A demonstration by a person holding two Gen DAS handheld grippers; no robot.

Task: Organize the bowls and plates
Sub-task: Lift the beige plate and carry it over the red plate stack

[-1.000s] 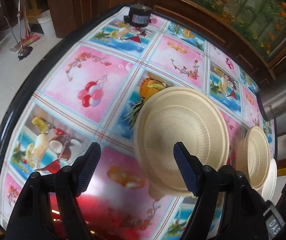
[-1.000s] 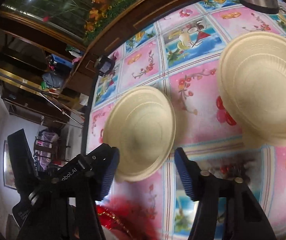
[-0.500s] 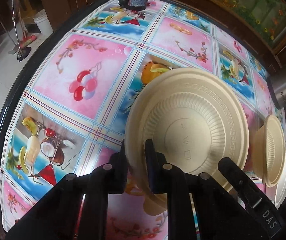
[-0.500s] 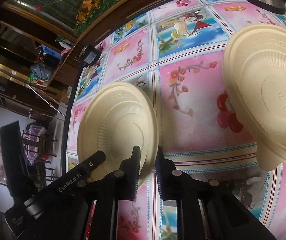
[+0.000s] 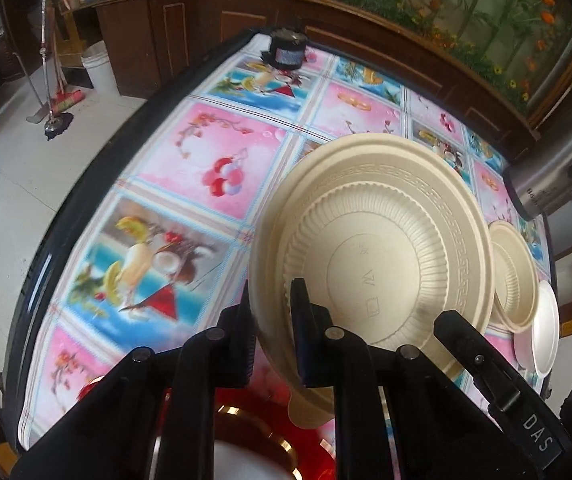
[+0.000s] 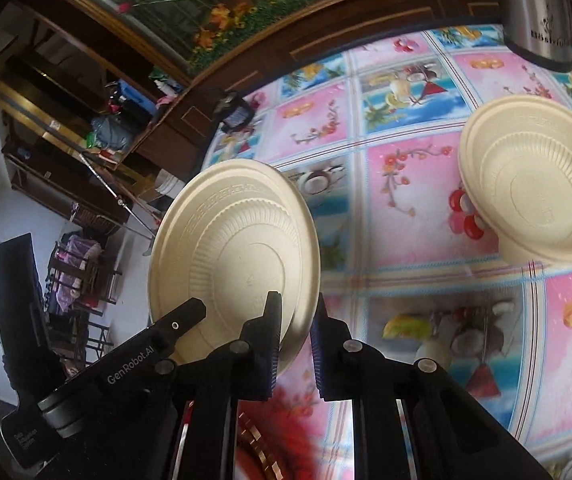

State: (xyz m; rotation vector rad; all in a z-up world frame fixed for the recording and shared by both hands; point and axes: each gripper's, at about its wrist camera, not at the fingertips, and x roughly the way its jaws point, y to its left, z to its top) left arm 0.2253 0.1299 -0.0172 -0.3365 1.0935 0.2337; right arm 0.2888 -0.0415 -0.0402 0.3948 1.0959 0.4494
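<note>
**A:** What is the left gripper (image 5: 271,320) doing?

**B:** It points forward over the surface with the bright fruit-and-flower cloth (image 5: 205,152). Its fingers (image 5: 304,320) are pinched tight on the rim of a big cream ribbed plastic bowl (image 5: 378,240). One finger is outside the rim and one is inside. The bowl is tipped up, so its inside faces the camera.

**A:** Is the bowl touching the surface?

**B:** I cannot tell. The black gripper frame hides its low edge.

**A:** What is to the right of it?

**B:** A smaller cream ribbed bowl (image 5: 514,276) sits near the surface's edge, and a small white dish (image 5: 544,336) is just beside it. A shiny steel pot (image 5: 554,176) is cut off at the right side. Far back sits a small black jar (image 5: 286,50), too blurry to read.

**A:** And the right gripper (image 6: 296,328)?

**B:** It points forward too. Its fingers (image 6: 267,332) are closed narrow on the rim of a cream round ribbed plastic plate (image 6: 233,256). The plate stands on its edge, tipped up, and its top pokes past the edge of the surface.

**A:** Anything else there?

**B:** In that view the big cream bowl (image 6: 534,184) is well apart, off to the right, and part of it is cut off. Something red with a gold rim (image 6: 261,452) is under the fingers, but it is mostly hidden and blurry.
</note>
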